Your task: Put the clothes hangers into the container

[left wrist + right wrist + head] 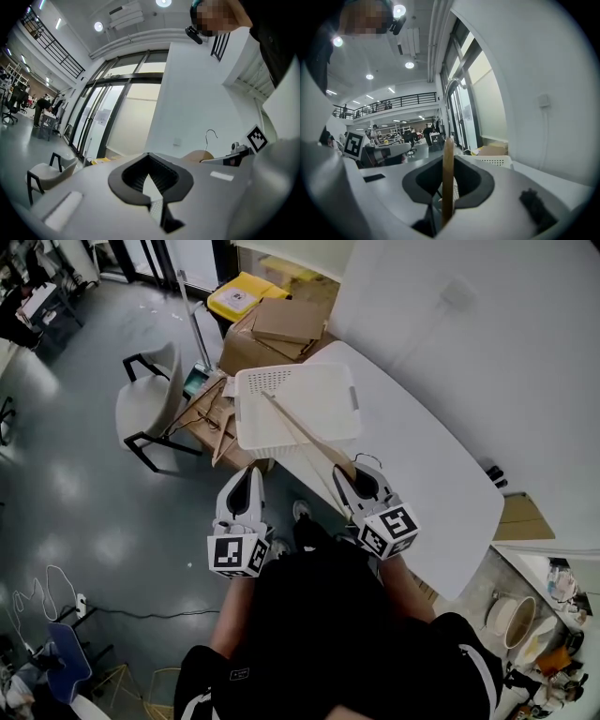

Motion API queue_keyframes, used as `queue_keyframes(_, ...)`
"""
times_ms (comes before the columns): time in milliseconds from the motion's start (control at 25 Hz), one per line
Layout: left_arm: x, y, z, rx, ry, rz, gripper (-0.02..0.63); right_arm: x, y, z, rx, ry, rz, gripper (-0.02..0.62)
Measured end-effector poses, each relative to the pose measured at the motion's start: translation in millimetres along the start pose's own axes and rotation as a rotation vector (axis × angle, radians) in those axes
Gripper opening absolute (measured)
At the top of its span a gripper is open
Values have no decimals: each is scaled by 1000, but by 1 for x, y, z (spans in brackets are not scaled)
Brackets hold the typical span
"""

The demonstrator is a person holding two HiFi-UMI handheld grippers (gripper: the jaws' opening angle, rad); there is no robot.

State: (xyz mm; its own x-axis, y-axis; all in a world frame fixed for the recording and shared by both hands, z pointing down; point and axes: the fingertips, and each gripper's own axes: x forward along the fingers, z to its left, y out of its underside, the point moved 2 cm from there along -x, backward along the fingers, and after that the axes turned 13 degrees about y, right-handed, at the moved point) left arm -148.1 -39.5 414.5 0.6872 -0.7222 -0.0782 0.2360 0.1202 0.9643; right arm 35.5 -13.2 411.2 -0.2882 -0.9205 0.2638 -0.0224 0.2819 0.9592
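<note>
A white slatted container (295,404) stands on the far end of the white table (422,474). My right gripper (361,486) is shut on a wooden clothes hanger (305,435), whose bar slants up from the jaws over the container's near rim. In the right gripper view the hanger (448,173) stands upright between the pads of my right gripper (447,190), with the container (490,161) just beyond. Left of the table's edge, my left gripper (242,495) hangs over the floor. The left gripper (150,180) looks shut with nothing in it; that view also catches the hanger (200,155).
A white chair with black legs (148,401) stands on the floor to the left. Cardboard boxes (281,329) and a yellow box (239,296) are piled behind the container. A white wall runs along the table's right side.
</note>
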Motion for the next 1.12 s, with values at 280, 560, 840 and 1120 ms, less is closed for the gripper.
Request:
queue_keyframes(280,19,2,9,-5,3,8,3,15,-4,-10,-18,-23,14,63)
queue_keyframes(560,37,1,20,-10,-14,7,3,38,-12,-22,-19,-45,9,63)
queue_keyframes(840,53,-3,26,0,-6,10,3,57,-19,-31,-22,-70,16,63)
queue_keyframes(1120,65,-2,34,-6,-20,23,3,76,-25,-42,-36,-84,29,63)
